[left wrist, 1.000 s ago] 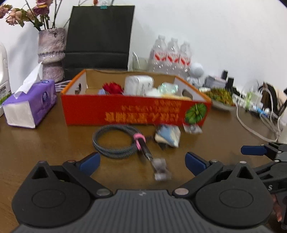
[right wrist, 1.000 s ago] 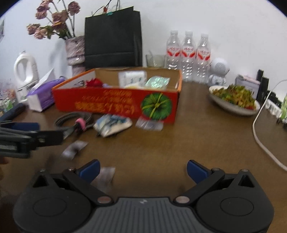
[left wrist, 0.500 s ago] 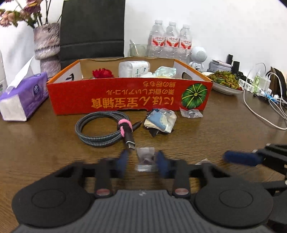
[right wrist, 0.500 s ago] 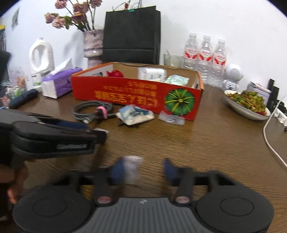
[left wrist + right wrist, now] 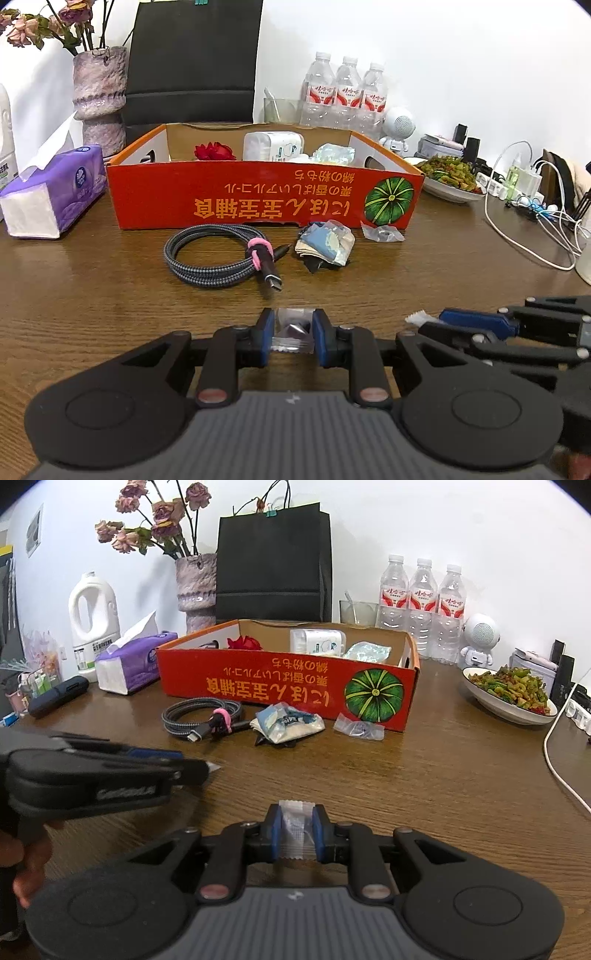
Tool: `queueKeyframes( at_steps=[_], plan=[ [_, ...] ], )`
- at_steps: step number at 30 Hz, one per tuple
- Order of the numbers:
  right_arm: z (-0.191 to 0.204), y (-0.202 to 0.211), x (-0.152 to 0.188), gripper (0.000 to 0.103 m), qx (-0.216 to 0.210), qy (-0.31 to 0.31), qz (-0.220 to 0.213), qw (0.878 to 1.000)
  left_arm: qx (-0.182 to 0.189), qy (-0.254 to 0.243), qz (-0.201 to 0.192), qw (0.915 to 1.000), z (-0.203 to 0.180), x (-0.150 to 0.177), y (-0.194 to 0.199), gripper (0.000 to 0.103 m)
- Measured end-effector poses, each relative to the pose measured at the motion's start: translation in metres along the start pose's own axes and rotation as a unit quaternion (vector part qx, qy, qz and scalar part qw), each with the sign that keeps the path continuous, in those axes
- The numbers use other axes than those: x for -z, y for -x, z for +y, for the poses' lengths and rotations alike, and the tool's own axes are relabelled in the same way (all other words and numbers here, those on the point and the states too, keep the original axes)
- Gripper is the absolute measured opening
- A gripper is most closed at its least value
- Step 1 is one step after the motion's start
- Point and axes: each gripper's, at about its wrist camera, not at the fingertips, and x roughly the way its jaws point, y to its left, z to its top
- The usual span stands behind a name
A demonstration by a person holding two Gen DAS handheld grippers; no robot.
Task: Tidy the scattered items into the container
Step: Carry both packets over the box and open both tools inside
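The left gripper has its jaws closed on a small clear sachet with a dark lump inside, which sits squarely between the two blue pads, its top edge poking just past their tips. The right gripper likewise pinches a small white sachet with crimped edges, held upright between its pads and filling the narrow gap. Both grippers hang low over the wooden worktop, side by side, well short of the orange cardboard box. That box already holds a red flower, a white pack and a crinkled clear packet. On the worktop just in front of the box lie a coiled braided cable with a pink tie, a crumpled blue-and-white packet beside it, and a small clear bag touching the box's front wall near the pumpkin picture.
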Motion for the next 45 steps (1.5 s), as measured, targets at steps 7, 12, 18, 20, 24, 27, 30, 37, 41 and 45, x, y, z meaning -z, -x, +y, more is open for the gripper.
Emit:
queueKeyframes(
  at_steps=[7,12,18,20,24,27,30,37,41,45],
  plan=[
    [-0.001,0.009,-0.009,0.016,0.0,-0.003,-0.022,1.0,0.021,0.011,-0.033,0.9992,0.011,0.0,0.029,0.023],
    [-0.001,0.01,-0.031,0.016,0.0,-0.005,-0.047,0.999,0.037,0.026,-0.077,0.996,0.022,-0.02,0.049,0.023],
    [-0.001,0.002,-0.081,0.017,-0.002,-0.005,-0.094,0.996,0.052,0.044,-0.128,0.9894,0.039,-0.066,0.051,0.023],
    [-0.002,-0.004,-0.103,0.017,-0.002,-0.005,-0.11,0.994,0.05,0.048,-0.147,0.9868,0.045,-0.085,0.048,0.023],
    [-0.006,-0.023,-0.142,0.017,-0.005,-0.024,-0.133,0.991,0.049,0.071,-0.17,0.9816,0.053,-0.123,0.026,0.023],
    [-0.011,-0.047,-0.161,0.017,-0.013,-0.052,-0.142,0.988,0.04,0.086,-0.182,0.9787,0.055,-0.143,0.0,0.023],
    [-0.014,-0.076,-0.172,0.017,-0.005,-0.05,-0.128,0.99,0.032,0.105,-0.178,0.9778,0.065,-0.149,-0.029,0.023],
    [-0.03,-0.128,-0.168,0.017,0.001,-0.057,-0.069,0.996,-0.003,0.1,-0.105,0.9895,0.083,-0.145,-0.086,0.023],
    [-0.032,-0.135,-0.164,0.017,0.001,-0.061,-0.06,0.996,-0.01,0.097,-0.091,0.991,0.086,-0.139,-0.095,0.023],
    [-0.031,-0.137,-0.162,0.017,0.0,-0.057,-0.055,0.997,-0.006,0.082,-0.091,0.9924,0.078,-0.137,-0.095,0.023]
  ],
)
